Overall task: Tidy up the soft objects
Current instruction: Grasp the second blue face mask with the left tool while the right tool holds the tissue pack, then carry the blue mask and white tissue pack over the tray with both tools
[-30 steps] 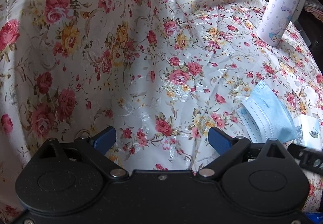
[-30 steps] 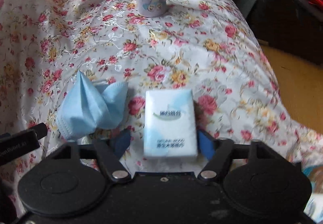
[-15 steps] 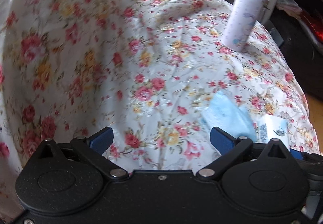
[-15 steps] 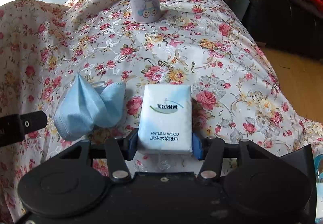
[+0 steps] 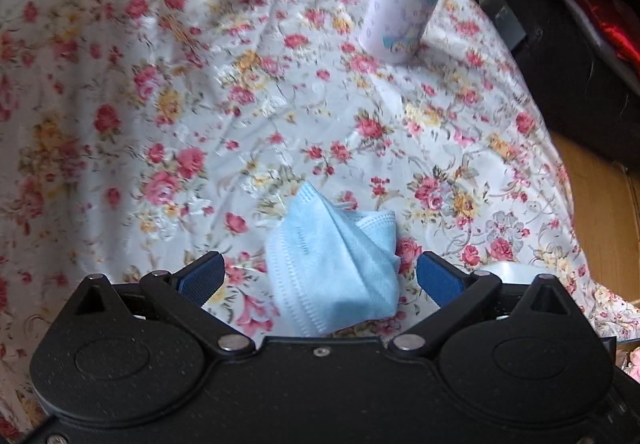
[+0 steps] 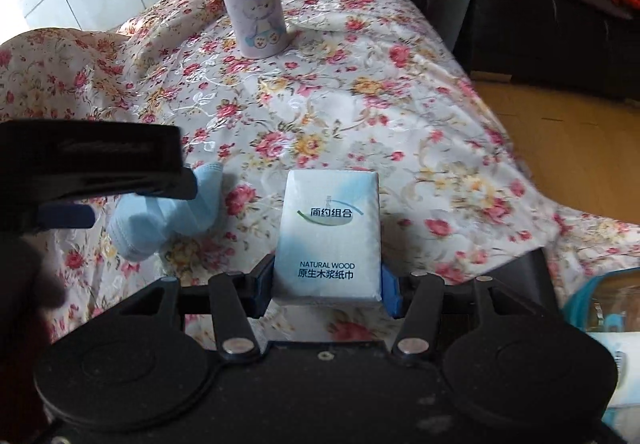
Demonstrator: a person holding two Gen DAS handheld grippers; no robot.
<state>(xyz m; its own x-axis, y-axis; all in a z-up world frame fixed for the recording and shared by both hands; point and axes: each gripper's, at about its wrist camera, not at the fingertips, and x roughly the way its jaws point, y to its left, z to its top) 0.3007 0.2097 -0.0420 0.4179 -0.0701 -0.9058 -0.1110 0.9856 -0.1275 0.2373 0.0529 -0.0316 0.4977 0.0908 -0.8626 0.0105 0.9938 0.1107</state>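
A crumpled light-blue face mask (image 5: 336, 268) lies on the floral cloth (image 5: 240, 104). My left gripper (image 5: 320, 276) hangs over it, open wide. The mask sits between the blue pads (image 5: 440, 278), closer to the right one, and neither pad presses on it. In the right wrist view my right gripper (image 6: 328, 288) is shut on a white tissue pack (image 6: 328, 228), with the pads squeezing its near end from both sides. The left gripper's black body (image 6: 92, 164) covers part of the mask (image 6: 168, 220) to the left of the pack.
A lilac cartoon-print bottle (image 6: 256, 4) stands upright at the back of the cloth-covered surface. The cloth rises in a hump on the left (image 5: 60, 44). Wooden floor (image 6: 568, 148) and dark furniture (image 6: 540, 4) lie to the right. A teal-rimmed container (image 6: 600, 304) sits at the lower right.
My left gripper swung right across the cloth until the mask lay between its fingers. My right gripper closed on the tissue pack and shifted a little with it.
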